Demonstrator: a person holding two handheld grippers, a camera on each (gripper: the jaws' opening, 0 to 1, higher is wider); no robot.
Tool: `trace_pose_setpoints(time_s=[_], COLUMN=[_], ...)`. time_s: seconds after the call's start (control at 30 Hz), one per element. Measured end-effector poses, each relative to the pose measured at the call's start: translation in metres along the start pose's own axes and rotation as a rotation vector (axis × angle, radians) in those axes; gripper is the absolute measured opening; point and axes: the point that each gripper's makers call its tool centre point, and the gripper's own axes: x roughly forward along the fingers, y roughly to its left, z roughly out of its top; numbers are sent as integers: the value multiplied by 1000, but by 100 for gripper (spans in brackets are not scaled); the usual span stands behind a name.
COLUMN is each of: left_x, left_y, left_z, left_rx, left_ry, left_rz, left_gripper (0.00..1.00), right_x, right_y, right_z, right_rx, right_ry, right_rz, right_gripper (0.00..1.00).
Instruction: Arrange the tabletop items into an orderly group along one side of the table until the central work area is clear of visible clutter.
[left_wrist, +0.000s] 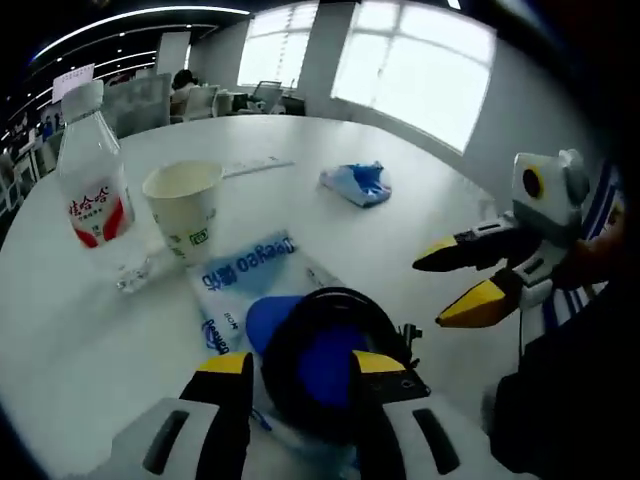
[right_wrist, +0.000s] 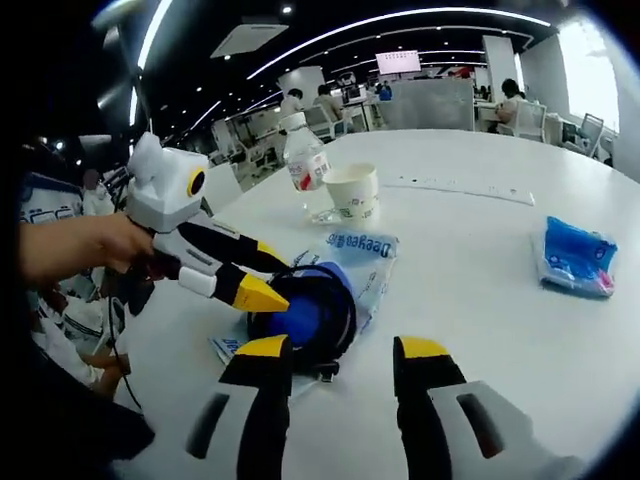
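A round black and blue item (left_wrist: 325, 365) (right_wrist: 305, 310) lies on a white and blue Deeyeo packet (left_wrist: 245, 275) (right_wrist: 362, 250). My left gripper (left_wrist: 300, 365) (right_wrist: 262, 272) is open, its yellow-tipped jaws either side of the item's near edge. My right gripper (right_wrist: 342, 355) (left_wrist: 445, 290) is open and holds nothing, a short way from the item on the other side. Farther off stand a paper cup (left_wrist: 185, 205) (right_wrist: 352, 190) and a clear water bottle (left_wrist: 92, 180) (right_wrist: 303, 150) with a red label. A crumpled blue packet (left_wrist: 358, 185) (right_wrist: 577, 258) lies apart on the white table (left_wrist: 430, 170) (right_wrist: 470, 260).
A thin white strip (left_wrist: 255, 167) (right_wrist: 460, 188) lies flat beyond the cup. A hand (right_wrist: 75, 245) holds the left gripper at the table's edge. Desks, chairs and seated people fill the room behind, with bright windows (left_wrist: 400, 60) on one side.
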Motion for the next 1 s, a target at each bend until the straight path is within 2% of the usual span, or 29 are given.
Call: trace_pose_setpoints(time_s=[0.13, 0.33, 0.5, 0.73, 0.8, 1.0], left_x=[6, 6, 7, 7, 7, 7], left_y=[6, 4, 8, 4, 4, 7], left_z=[-8, -14, -15, -14, -14, -13], left_rx=[-4, 0, -5, 16, 29, 16], left_ry=[24, 46, 42, 29, 24, 14], left_rz=[3, 0, -9, -36, -30, -11], left_gripper=[32, 26, 25, 21, 20, 15], right_x=[13, 28, 35, 39, 41, 41], right_y=[15, 18, 18, 16, 15, 16], right_z=[-3, -11, -19, -20, -22, -21], right_rx=[-31, -47, -27, 11, 45, 68], right_ry=[2, 31, 62, 63, 77, 95], right_rz=[38, 51, 48, 38, 34, 22], right_gripper=[30, 26, 25, 23, 22, 22])
